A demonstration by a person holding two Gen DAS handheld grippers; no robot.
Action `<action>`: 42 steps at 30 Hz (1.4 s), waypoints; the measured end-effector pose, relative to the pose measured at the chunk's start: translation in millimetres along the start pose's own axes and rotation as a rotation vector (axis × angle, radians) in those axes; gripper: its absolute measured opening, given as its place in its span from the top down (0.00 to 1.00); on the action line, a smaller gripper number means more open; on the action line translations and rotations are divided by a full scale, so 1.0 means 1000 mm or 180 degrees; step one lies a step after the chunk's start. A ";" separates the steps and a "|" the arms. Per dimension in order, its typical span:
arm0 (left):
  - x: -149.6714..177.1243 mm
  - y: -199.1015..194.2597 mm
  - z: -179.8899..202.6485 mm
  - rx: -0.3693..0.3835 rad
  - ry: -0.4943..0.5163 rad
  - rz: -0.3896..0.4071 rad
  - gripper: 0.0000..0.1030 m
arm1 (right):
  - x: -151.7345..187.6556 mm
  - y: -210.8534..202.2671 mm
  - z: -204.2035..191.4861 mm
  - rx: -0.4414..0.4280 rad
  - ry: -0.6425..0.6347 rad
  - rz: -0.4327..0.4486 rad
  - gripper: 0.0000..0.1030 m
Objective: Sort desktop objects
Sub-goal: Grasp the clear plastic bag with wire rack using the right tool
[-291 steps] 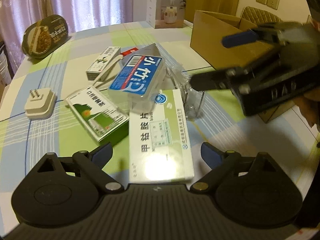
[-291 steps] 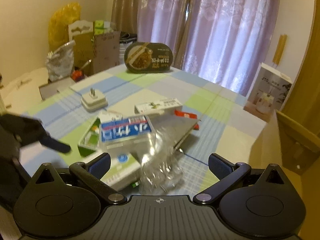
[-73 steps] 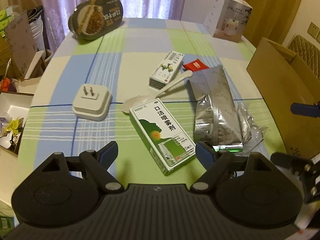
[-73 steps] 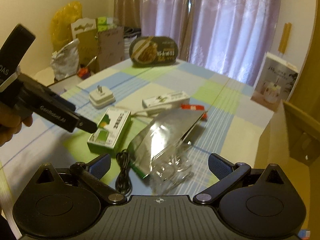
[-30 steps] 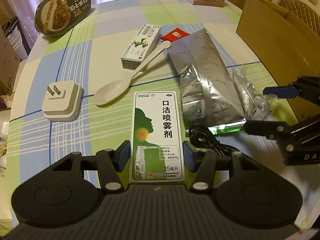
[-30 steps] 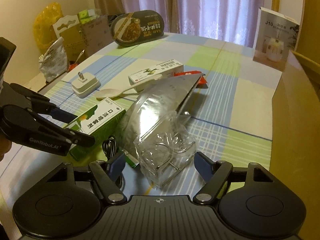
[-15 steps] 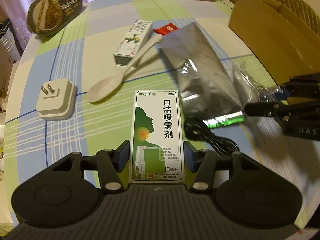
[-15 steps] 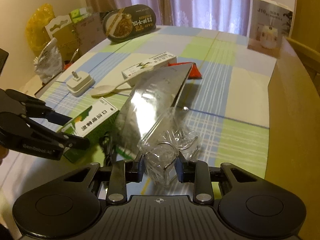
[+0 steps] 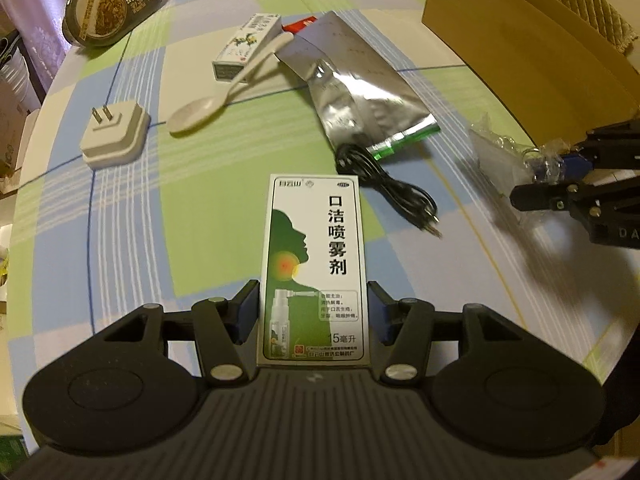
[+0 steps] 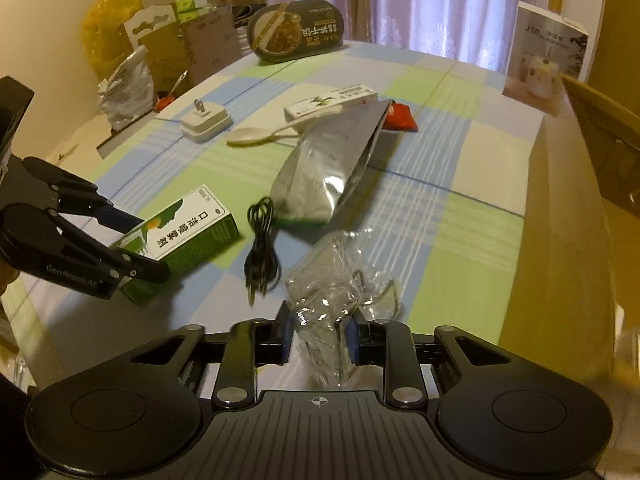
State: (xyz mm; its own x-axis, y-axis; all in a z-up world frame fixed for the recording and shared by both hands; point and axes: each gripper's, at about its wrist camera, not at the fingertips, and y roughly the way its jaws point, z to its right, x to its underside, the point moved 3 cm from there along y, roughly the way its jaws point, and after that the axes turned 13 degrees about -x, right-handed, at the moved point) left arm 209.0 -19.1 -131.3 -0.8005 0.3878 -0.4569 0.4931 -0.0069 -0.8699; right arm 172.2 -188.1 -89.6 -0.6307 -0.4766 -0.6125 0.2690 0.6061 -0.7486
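in left claw [image 9: 313,316] | spray box [image 9: 314,264] | long axis pointing away

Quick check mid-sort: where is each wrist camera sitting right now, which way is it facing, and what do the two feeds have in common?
Left wrist: behind the left gripper, facing across the table; its fingers clamp the green spray box; right gripper at the right edge.
Right wrist: behind the right gripper, facing the curtains; it pinches the clear plastic bag; left gripper at left.
Shared: foil pouch, black cable.
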 end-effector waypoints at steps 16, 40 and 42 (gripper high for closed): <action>-0.017 0.017 0.004 -0.0078 -0.0042 0.0037 0.42 | 0.034 0.008 0.001 0.0265 0.0217 0.0245 0.41; -0.016 0.023 -0.004 -0.0035 -0.0114 -0.0004 0.37 | 0.015 0.027 0.012 0.0140 0.0824 0.0552 0.45; -0.017 0.024 -0.004 -0.0035 -0.0108 -0.0003 0.37 | 0.014 0.028 0.010 0.0185 0.0745 0.0513 0.46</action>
State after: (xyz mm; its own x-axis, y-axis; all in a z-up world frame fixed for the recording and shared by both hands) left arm 235.6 -21.8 -143.4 -0.8120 0.3563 -0.4623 0.4960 0.0038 -0.8683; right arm 178.3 -184.1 -121.8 -0.7255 -0.2129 -0.6544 0.4164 0.6213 -0.6638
